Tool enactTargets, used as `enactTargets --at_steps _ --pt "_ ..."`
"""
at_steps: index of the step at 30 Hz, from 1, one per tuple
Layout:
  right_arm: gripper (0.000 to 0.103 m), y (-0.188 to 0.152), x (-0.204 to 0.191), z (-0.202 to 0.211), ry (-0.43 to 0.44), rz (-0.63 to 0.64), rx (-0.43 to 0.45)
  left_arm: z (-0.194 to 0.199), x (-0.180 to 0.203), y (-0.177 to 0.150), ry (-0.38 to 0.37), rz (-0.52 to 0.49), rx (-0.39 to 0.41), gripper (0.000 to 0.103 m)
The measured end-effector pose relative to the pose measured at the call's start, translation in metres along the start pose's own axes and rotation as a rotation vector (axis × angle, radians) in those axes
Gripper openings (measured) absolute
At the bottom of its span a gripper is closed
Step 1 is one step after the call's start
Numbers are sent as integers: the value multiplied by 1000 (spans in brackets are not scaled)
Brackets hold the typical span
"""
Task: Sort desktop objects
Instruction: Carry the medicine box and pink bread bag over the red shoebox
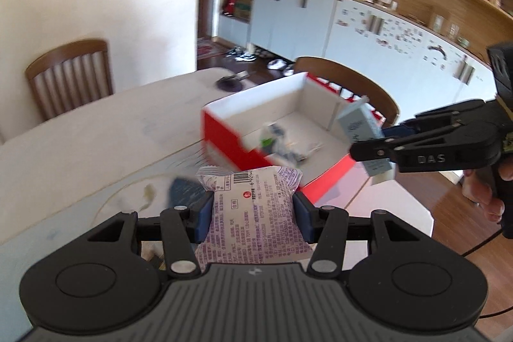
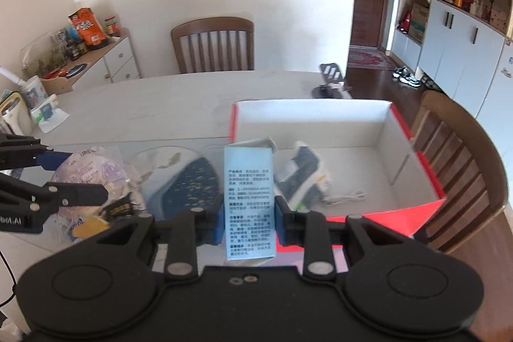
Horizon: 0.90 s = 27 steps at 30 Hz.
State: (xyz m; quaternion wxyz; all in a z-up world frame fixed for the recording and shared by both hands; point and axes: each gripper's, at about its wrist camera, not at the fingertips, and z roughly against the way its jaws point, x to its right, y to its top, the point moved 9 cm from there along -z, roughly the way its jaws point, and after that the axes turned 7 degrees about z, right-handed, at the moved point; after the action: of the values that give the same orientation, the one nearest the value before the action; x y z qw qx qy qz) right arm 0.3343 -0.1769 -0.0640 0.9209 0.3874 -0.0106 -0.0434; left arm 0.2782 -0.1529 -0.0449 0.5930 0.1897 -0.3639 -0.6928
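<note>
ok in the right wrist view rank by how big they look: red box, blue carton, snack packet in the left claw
1. red box, by far the largest.
2. blue carton and snack packet: look about alike; the carton sits nearest the camera and the left claw partly covers the packet, so unranked.

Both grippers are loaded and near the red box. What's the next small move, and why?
Probably ease the right gripper forward over the red box and let go: it is shut on the blue carton, right at the box's near edge. The left gripper, shut on the snack packet, is farther back.
</note>
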Motion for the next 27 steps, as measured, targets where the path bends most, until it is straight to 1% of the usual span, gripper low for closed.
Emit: enactTargets --at_steps 6,10,15,18,20,25,27 --pt "29 4 33 -2 -28 4 -8 -33 41 24 -33 -77 -9 51" --pt "29 9 56 -8 -43 0 -13 -55 61 35 -48 -103 -25 51" --pt "29 18 84 -19 -53 -27 -13 -80 82 46 -51 -165 -41 51" --pt "29 23 98 -29 -57 -37 -16 -98 89 50 -61 -181 -67 51" --pt "29 26 104 -35 -56 -35 -22 -111 90 50 -52 -193 -88 51" --pt "29 33 115 -58 -59 -20 -39 -145 87 55 -58 -173 -146 51" --pt "29 35 119 -70 -58 -10 -54 -157 89 58 -63 -180 -161 51"
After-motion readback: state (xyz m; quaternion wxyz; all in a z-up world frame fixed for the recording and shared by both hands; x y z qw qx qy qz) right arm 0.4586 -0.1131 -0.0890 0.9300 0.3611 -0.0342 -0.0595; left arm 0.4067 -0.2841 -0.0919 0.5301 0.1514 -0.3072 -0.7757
